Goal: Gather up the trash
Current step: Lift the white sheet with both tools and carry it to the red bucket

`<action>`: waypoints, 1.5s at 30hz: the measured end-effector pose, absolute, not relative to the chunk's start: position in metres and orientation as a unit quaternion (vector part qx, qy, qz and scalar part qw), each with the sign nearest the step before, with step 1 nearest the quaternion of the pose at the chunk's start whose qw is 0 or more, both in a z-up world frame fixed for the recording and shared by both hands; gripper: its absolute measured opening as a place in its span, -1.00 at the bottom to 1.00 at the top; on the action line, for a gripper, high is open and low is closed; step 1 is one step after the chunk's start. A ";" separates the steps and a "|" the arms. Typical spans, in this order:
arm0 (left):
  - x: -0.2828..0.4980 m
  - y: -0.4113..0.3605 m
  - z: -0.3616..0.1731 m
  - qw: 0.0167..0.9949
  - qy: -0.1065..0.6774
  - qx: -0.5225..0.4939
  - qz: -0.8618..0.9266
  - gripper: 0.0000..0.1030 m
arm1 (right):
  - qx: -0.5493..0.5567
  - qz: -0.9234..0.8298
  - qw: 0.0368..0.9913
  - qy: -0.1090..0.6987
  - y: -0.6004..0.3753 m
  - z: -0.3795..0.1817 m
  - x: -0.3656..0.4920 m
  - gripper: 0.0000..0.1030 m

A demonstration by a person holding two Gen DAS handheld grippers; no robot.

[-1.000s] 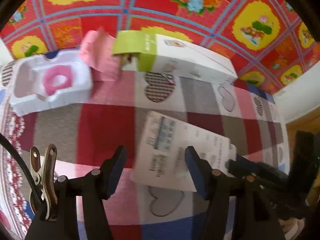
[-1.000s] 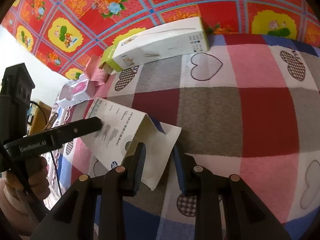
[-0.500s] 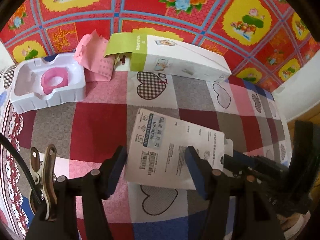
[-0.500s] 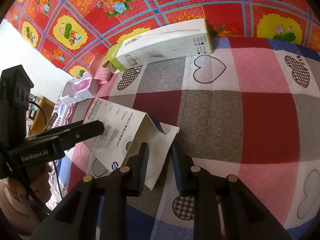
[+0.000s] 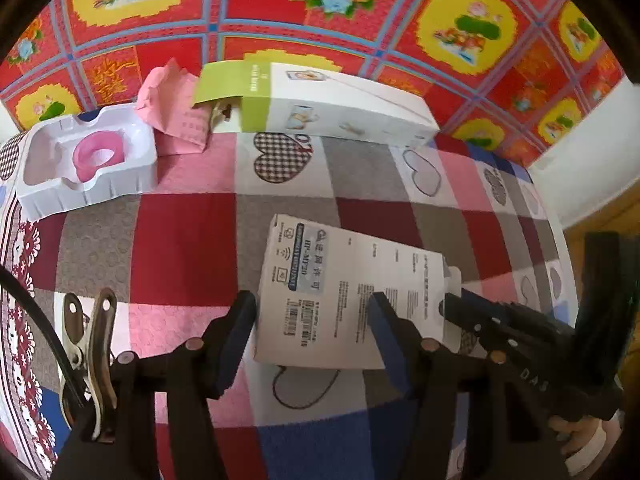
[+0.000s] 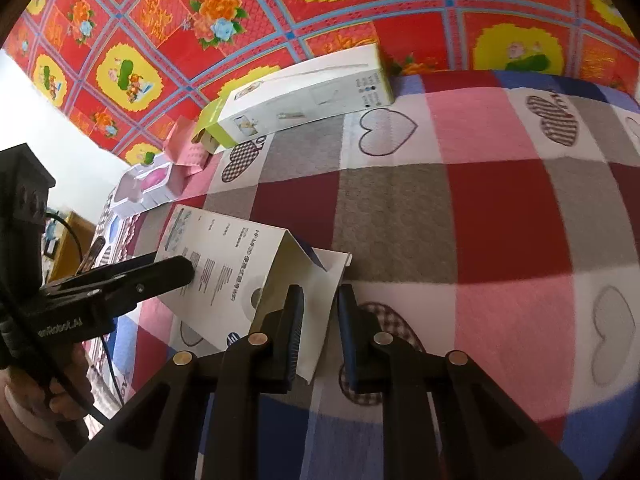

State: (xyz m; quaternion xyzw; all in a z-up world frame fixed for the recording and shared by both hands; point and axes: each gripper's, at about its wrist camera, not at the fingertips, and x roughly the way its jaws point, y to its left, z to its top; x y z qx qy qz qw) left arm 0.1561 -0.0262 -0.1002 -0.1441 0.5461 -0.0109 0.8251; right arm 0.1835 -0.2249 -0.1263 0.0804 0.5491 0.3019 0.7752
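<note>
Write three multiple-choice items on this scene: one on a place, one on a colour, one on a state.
1. Where does the pink ring lie?
A. in the white plastic tray
B. in a bin
C. on a plate

2. What colour is the end flap of the long box?
A. blue
B. green
C. black

3. How is the printed carton?
A. standing sealed
B. crumpled into a ball
C. lying opened out on the checked cloth

Key: 1 A, the ring sits in the tray's hollow; 2 B, the flap is lime green against white sides; 3 C, its printed panel lies flat, with one fold raised.
</note>
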 end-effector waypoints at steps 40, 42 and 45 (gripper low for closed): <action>0.090 -0.128 -0.073 0.820 0.541 -0.035 -0.185 0.16 | 0.174 0.108 0.841 0.501 -0.329 -0.093 0.051 -0.61; 0.088 -0.135 -0.073 0.819 0.539 -0.028 -0.194 0.16 | 0.177 0.097 0.842 0.501 -0.334 -0.094 0.045 -0.61; 0.085 -0.144 -0.074 0.815 0.541 -0.021 -0.206 0.16 | 0.183 0.082 0.843 0.500 -0.342 -0.094 0.037 -0.61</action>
